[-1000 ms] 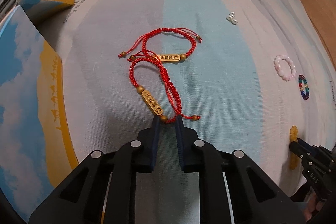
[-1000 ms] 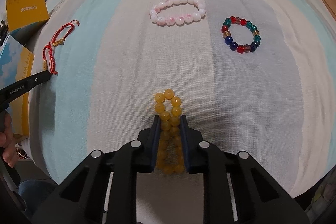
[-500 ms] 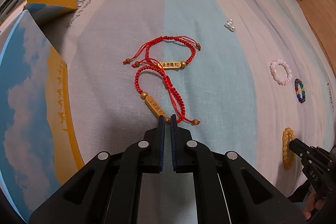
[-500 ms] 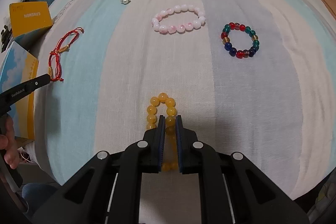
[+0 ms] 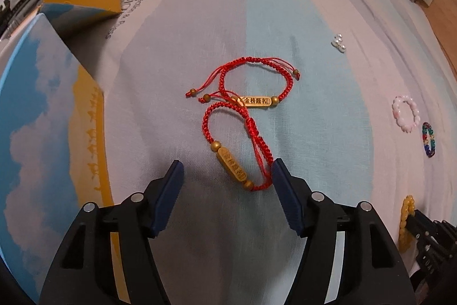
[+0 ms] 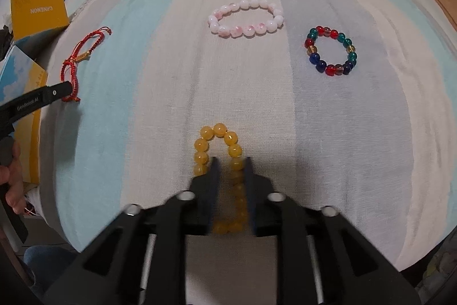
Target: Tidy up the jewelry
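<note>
A: The left tool (image 5: 225,170) sat with its jaws spread wide on the striped bed sheet (image 5: 308,116), straddling the nearer red cord bracelet (image 5: 237,150). Nothing was held there; the cord and its gold bar lay loose between the two pads, the right-hand pad just touching the cord's edge.

B: And the right tool (image 6: 230,170)?

A: Nearly closed, but on one strand only of the yellow bead bracelet (image 6: 218,150). The other strand ran outside the left finger, and the far loop lay flat on the sheet. Motion blur meant I could not tell whether it was truly pinching the beads.

B: So which step was it?

A: I judged it the pick-up stage for both pieces. The second red cord bracelet (image 5: 257,82) lay overlapping the first, so the left side needed a clean closure on one cord without snagging its twin, then a carry, likely toward the blue-and-yellow box (image 5: 51,133) beside it.
</note>
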A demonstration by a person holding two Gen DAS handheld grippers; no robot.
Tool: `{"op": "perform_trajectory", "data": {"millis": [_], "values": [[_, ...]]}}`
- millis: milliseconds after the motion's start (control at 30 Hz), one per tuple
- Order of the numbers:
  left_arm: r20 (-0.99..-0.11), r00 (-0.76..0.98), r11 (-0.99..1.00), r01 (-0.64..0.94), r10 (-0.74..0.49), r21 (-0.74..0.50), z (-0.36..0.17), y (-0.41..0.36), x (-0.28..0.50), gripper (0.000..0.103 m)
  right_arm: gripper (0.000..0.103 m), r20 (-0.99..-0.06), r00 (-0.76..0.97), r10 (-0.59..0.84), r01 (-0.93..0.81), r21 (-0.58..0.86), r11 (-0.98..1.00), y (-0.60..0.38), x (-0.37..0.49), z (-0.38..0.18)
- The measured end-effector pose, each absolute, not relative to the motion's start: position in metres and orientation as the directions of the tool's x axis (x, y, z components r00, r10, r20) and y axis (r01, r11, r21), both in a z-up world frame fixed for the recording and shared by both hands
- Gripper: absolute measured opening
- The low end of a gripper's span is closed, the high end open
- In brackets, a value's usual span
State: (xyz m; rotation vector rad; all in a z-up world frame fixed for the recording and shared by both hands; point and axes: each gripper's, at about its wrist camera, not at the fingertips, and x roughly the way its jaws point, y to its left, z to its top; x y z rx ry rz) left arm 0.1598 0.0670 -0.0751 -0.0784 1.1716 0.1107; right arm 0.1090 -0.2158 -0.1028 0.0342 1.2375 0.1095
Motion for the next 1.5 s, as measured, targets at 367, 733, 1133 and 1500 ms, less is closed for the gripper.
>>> {"op": "perform_trajectory", "data": {"millis": [367, 733, 1133, 1500], "values": [[-0.934, 0.357, 0.993, -0.115, 0.002, -0.042, -0.085, 0.068, 0.171, 0.032, 0.048, -0.947, 0.314, 0.071, -0.091, 0.044, 0.995, -0.207, 0.113, -0.109], [-0.932, 0.36, 0.995, -0.073, -0.037, -0.068, -0.079, 0.066, 0.164, 0.008, 0.009, -0.939, 0.318, 0.135, -0.055, 0.123, 0.991, -0.217, 0.112, -0.103], [-0.92, 0.39, 0.998, -0.04, -0.025, -0.043, -0.061, 0.061, 0.155, 0.008, 0.009, -0.924, 0.345, 0.165, -0.046, 0.159, 0.986, -0.227, 0.105, -0.093], [-0.894, 0.445, 0.998, -0.006, -0.047, -0.055, -0.026, 0.062, 0.139, 0.009, 0.009, -0.89, 0.414, 0.193, -0.064, 0.183, 0.981, -0.221, 0.093, -0.06]]}}
